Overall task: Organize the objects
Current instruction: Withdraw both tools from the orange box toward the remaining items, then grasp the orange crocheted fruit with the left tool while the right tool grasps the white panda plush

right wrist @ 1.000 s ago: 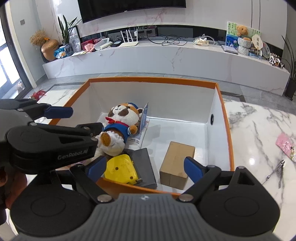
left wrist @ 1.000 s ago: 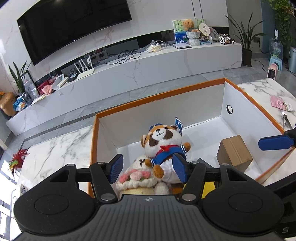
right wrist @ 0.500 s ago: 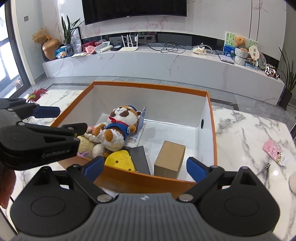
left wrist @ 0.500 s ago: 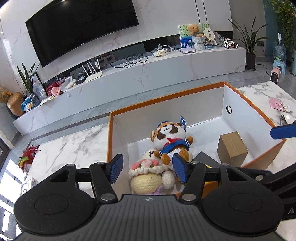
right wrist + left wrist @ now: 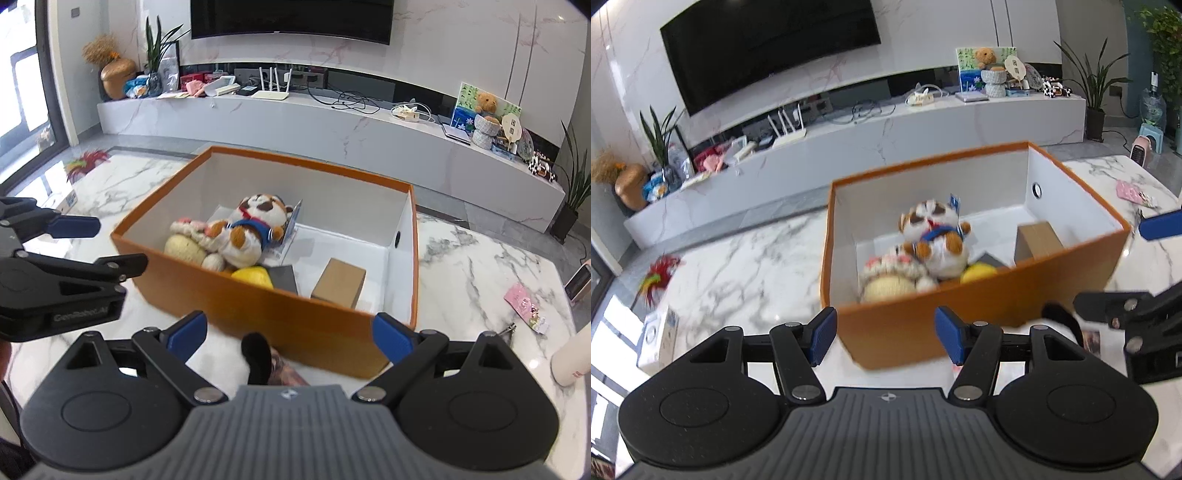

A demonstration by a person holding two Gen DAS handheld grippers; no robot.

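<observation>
An orange box (image 5: 979, 314) with white inner walls (image 5: 295, 321) stands on the marble table. Inside lie a plush dog in a blue sailor suit (image 5: 934, 236) (image 5: 255, 225), a cream knitted toy with pink flowers (image 5: 890, 277) (image 5: 188, 240), a yellow object (image 5: 253, 277), a dark grey slab (image 5: 284, 277) and a small cardboard box (image 5: 340, 282) (image 5: 1038, 240). My left gripper (image 5: 884, 338) is open and empty, in front of the box's near wall. My right gripper (image 5: 290, 334) is open and empty, above a black and patterned item (image 5: 266, 362) on the table before the box.
A red feathered toy (image 5: 659, 275) and a small white box (image 5: 659, 338) lie on the table at the left. A pink packet (image 5: 524, 302), a metal tool (image 5: 504, 328) and a white bottle (image 5: 570, 358) lie at the right. A long white TV bench (image 5: 332, 125) runs behind.
Both grippers have pulled back out of the box and away from it. The toys stay inside the box. The whole box is now in view from outside.
</observation>
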